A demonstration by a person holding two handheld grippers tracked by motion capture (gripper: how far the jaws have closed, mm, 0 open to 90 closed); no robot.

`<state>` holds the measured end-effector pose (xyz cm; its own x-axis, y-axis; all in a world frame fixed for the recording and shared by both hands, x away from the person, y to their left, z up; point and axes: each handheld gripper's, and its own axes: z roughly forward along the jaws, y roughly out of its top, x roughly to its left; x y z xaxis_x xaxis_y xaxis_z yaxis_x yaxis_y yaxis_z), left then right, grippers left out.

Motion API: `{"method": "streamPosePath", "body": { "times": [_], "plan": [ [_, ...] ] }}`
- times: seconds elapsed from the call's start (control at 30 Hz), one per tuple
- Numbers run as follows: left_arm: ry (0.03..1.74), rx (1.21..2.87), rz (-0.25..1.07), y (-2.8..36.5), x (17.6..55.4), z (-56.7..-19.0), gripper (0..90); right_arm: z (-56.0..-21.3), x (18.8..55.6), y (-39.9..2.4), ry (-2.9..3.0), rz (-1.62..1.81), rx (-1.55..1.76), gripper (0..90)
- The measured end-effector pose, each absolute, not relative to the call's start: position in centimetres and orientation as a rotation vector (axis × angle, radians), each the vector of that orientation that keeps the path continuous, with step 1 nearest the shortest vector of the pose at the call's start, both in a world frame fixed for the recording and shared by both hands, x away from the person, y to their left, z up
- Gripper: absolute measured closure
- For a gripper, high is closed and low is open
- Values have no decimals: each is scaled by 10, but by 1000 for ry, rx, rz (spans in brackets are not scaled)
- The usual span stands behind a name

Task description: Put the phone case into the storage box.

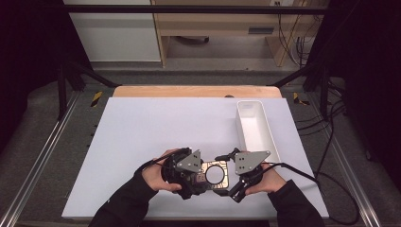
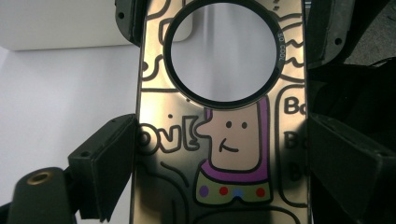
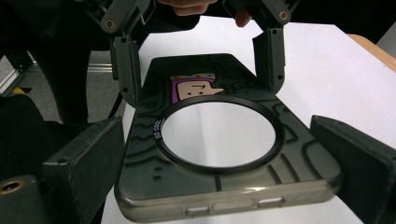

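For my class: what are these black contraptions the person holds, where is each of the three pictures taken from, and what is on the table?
The person holds two hand tools with two jaws each: a left gripper and a right gripper. One picture looks down from above the table; the other two come from small cameras riding on each gripper. On the white table stands an empty white bin. Both grippers clamp one phone case from opposite ends: printed with cartoon drawings, with a large round hole.
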<state>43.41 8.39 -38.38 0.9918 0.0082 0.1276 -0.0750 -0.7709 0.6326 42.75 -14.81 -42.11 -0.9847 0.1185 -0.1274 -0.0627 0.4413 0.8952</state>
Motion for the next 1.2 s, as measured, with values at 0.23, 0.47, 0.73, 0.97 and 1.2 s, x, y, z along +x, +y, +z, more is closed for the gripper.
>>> {"method": "streamPosePath", "body": {
  "times": [0.23, 0.47, 0.73, 0.97, 1.2],
  "plan": [
    [-52, 2433, 157, 84, 433, -384, 113, -421, 428, -148, 2512, 1596, 42, 87],
    [-53, 2429, 153, 83, 433, -385, 113, -422, 427, -148, 2505, 1600, 19, 96],
    [-47, 2427, 149, 83, 434, -387, 113, -423, 428, -148, 2510, 1595, 8, 100],
    [-44, 2429, 138, 84, 435, -388, 112, -423, 430, -148, 2515, 1597, -1, 104],
    [-44, 2425, 124, 84, 435, -389, 111, -422, 430, -148, 2526, 1601, 3, 107]
  ]
}}
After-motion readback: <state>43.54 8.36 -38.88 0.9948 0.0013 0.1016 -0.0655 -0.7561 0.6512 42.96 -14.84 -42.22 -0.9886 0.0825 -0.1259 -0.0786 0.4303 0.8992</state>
